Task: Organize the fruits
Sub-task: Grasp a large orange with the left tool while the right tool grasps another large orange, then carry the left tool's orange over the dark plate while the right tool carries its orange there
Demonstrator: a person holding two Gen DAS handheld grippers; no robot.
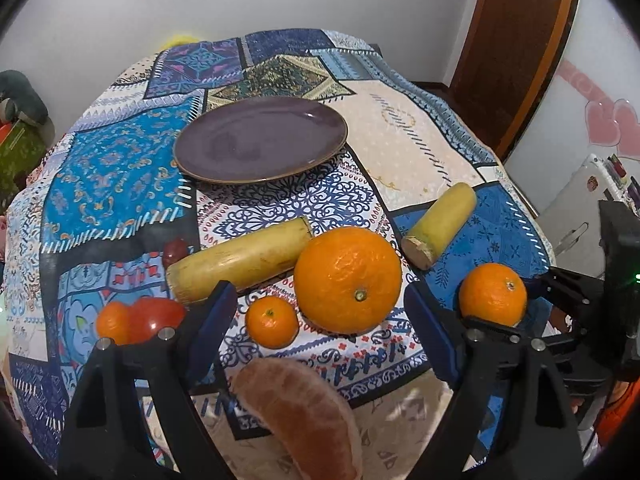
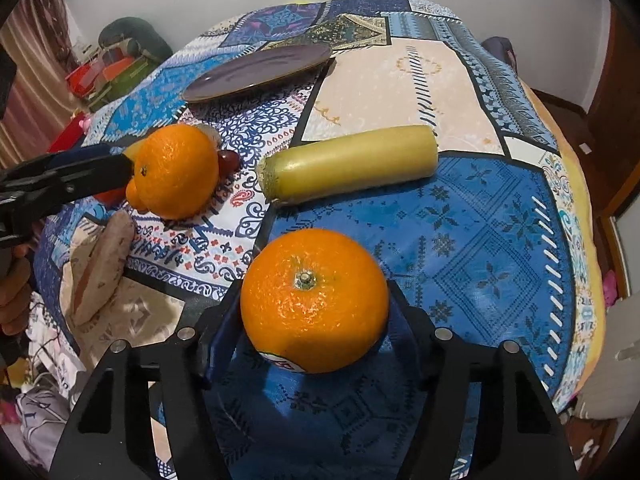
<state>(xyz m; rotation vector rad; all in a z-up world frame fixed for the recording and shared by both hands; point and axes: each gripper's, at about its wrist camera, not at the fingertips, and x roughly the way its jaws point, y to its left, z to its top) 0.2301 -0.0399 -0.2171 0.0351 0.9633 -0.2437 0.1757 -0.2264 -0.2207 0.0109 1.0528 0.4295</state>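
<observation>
An empty purple plate (image 1: 260, 138) (image 2: 258, 70) sits at the far middle of the patterned tablecloth. My left gripper (image 1: 320, 320) is open, its jaws either side of a large orange (image 1: 347, 279) (image 2: 176, 170) and a small mandarin (image 1: 272, 322). My right gripper (image 2: 310, 312) is shut on a medium orange (image 2: 314, 300), which also shows in the left wrist view (image 1: 493, 294). Two yellow sugarcane pieces lie on the cloth: a long sugarcane piece (image 1: 240, 258) and a short sugarcane piece (image 1: 440, 224) (image 2: 348, 162). A peeled citrus segment (image 1: 304, 412) (image 2: 102, 268) lies at the near edge.
A red tomato (image 1: 158, 316), another small mandarin (image 1: 112, 322) and a dark red fruit (image 1: 175, 251) lie at the left. The table edge drops off close in front. A brown door (image 1: 516, 40) stands far right; clutter (image 2: 108, 68) sits left of the table.
</observation>
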